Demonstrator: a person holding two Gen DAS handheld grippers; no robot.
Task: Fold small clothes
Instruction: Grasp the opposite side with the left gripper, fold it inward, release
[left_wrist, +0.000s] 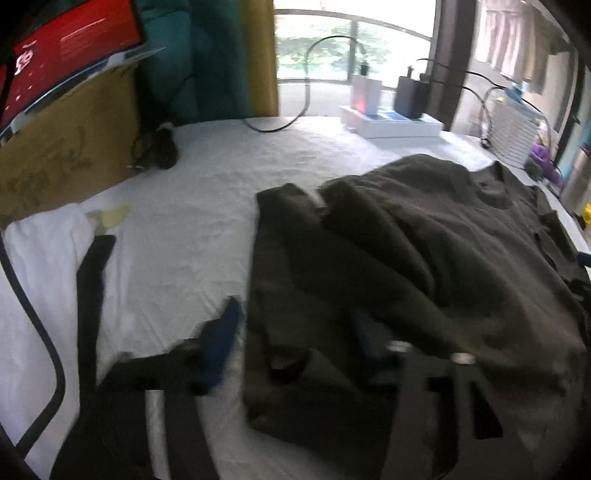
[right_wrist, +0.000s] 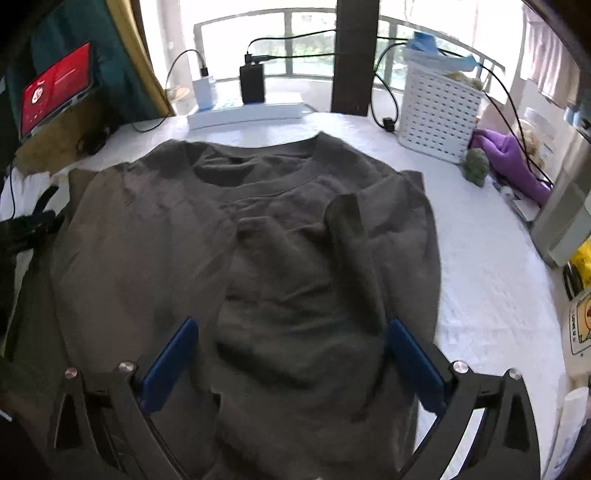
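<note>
Your table's white sheet (right_wrist: 480, 258) carries the dark grey sweatshirt (right_wrist: 147, 240) spread flat across its middle, neckline at the far side, both sleeves folded in over the chest. It looks soft, fairly thick and limp, so expect sagging; take it at the near hem corners. Your right gripper (right_wrist: 291, 354) gapes wide, empty, over the near hem. Your left gripper (left_wrist: 295, 339) straddles the left edge, jaws narrowed; whether they pinch it, I cannot tell.

- My left wrist camera looked steeply down, close over the dark shirt's (left_wrist: 424, 258) sleeve edge, the window (left_wrist: 351, 48) at twelve o'clock.
- My right camera sat close above the shirt's (right_wrist: 258, 240) hem, facing the same window (right_wrist: 277, 40).
- Both shared the shirt.
</note>
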